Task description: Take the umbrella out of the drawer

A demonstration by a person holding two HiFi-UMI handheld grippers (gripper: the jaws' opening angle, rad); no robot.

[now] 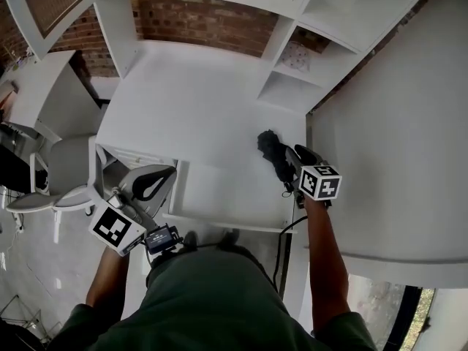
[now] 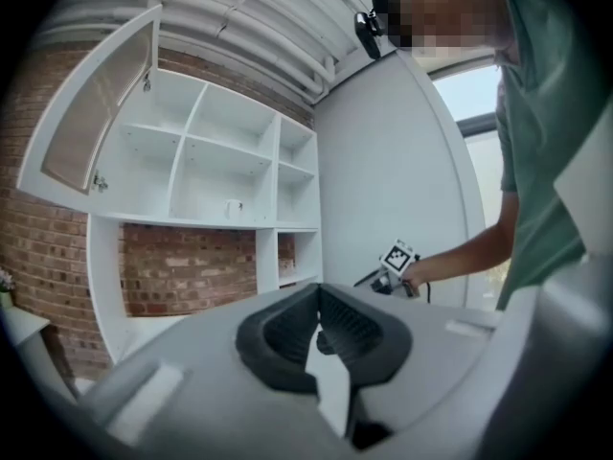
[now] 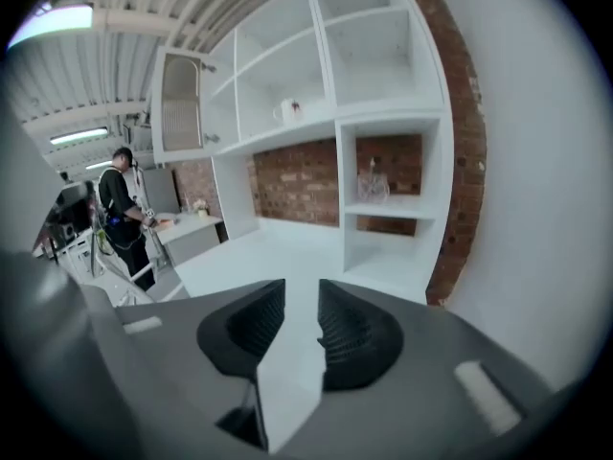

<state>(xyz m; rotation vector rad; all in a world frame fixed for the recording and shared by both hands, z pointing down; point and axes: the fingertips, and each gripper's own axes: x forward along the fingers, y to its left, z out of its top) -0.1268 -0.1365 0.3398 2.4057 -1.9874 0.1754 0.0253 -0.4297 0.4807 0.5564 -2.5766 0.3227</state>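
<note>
A black folded umbrella lies on the white desktop, close to the right wall panel. A small dark shape far off in the left gripper view may be the same umbrella. My right gripper hovers just behind it, and I cannot tell whether they touch. The right gripper has a gap between its pads and nothing in it. Below the desk edge the white drawer stands pulled out, with nothing showing inside. My left gripper is at the drawer's left. The left gripper has its tips together and holds nothing.
White shelving on a brick wall backs the desk. A tall white panel bounds the right side. A pale chair stands left of the desk. Another person stands far off at a counter.
</note>
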